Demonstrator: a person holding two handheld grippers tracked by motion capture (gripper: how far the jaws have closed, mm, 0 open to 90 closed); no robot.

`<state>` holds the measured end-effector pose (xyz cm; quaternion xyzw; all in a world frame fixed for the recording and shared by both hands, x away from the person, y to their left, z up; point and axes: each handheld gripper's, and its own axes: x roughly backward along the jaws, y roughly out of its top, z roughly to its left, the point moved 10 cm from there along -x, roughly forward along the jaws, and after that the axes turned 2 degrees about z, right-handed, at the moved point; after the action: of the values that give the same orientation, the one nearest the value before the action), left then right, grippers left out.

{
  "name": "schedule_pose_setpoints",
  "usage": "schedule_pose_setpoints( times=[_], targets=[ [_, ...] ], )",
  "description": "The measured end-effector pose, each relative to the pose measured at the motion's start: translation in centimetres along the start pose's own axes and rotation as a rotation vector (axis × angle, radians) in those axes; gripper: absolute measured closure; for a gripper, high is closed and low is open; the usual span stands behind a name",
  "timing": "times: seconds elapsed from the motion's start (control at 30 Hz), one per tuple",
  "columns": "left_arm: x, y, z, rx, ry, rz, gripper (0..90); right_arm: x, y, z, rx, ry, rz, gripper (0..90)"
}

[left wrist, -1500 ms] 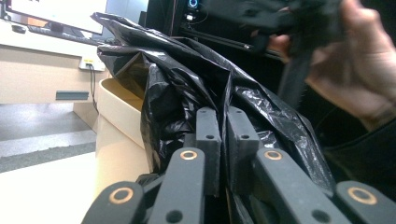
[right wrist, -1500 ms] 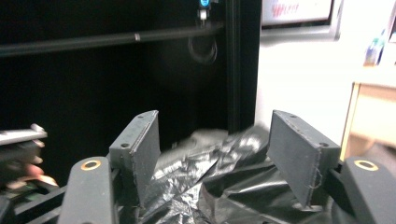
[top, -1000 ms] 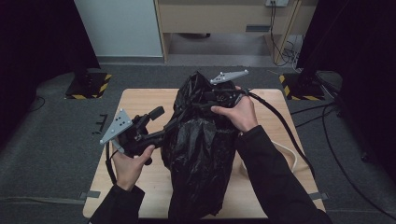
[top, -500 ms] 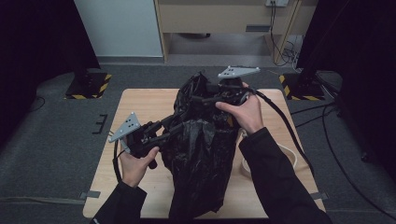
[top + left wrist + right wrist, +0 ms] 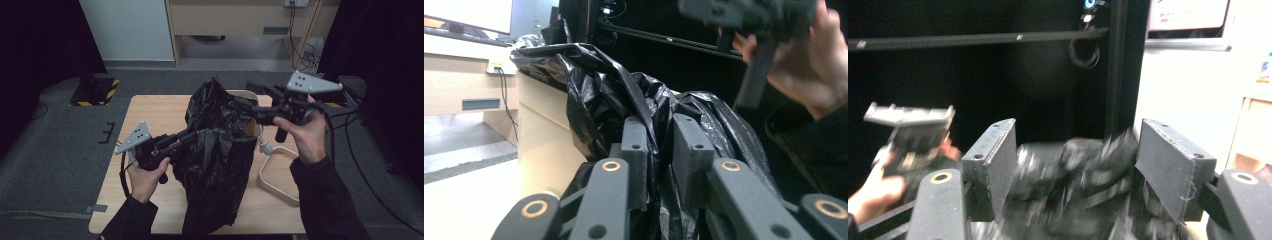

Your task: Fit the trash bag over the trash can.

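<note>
While the left gripper (image 5: 186, 136) has just been closing onto a fold of the black bag (image 5: 220, 155) to anchor it, the right gripper (image 5: 255, 102) hangs beside the bag's top. Its jaws gape, gripping nothing

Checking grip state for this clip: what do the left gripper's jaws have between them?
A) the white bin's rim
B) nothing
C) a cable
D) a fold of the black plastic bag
D: in the left gripper view, the left gripper pinches a fold of the black bag, its jaws having just been closing.

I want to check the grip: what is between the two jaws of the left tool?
A fold of the black plastic bag, pinched by the left tool, as the left gripper view shows.
</note>
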<state>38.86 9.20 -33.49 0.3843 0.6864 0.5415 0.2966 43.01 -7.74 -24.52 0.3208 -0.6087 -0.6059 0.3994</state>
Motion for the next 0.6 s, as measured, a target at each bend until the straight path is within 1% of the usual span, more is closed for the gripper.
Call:
schedule_pose_setpoints(
  times=[0.03,0.07,0.1,0.2,0.23,0.27,0.3,0.37,0.4,0.43,0.5,0.53,0.6],
  targets=[
    [0.0,0.0,0.0,0.001,-0.001,0.0,79.1,0.9,-1.7,0.7,0.015,0.019,0.018,35.3],
    [0.0,0.1,-0.1,0.006,-0.002,0.001,79.6,1.4,-2.7,1.1,0.012,0.034,0.03,36.6],
    [-0.1,0.1,-0.2,0.006,-0.001,0.0,79.6,1.4,-2.7,1.1,0.012,0.034,0.03,36.6],
    [-0.1,0.3,-0.4,0.009,-0.008,0.0,80.9,2.5,-5.3,2.1,0.006,0.094,0.046,39.2],
    [-0.1,0.4,-0.5,0.012,-0.01,0.001,81.4,2.6,-5.9,2.4,0.011,0.109,0.052,39.7],
    [-0.2,0.6,-0.6,0.012,-0.013,-0.002,82.6,2.6,-6.9,2.8,0.024,0.129,0.066,42.0],
    [-0.2,0.6,-0.6,0.012,-0.013,-0.002,83.2,2.6,-6.9,2.8,0.024,0.129,0.066,42.0],
    [-0.2,0.8,-0.7,0.017,-0.017,0.0,84.2,2.3,-7.9,3.1,0.039,0.146,0.095,45.3],
    [-0.3,0.9,-0.7,0.019,-0.018,0.002,85.3,1.9,-8.3,3.1,0.051,0.153,0.089,51.9],
    [-0.3,0.9,-0.7,0.02,-0.017,0.003,85.3,1.9,-8.3,3.1,0.051,0.153,0.089,51.9],
    [-0.3,1.0,-0.7,0.023,-0.019,0.008,86.4,1.8,-8.2,2.7,0.05,0.147,0.085,63.8],
    [-0.3,1.1,-0.7,0.025,-0.02,0.006,86.6,1.8,-8.0,2.6,0.037,0.148,0.081,69.8],
    [-0.3,1.4,-0.7,0.029,-0.022,0.003,87.1,2.0,-7.5,2.3,-0.016,0.157,0.071,81.9]
  ],
)
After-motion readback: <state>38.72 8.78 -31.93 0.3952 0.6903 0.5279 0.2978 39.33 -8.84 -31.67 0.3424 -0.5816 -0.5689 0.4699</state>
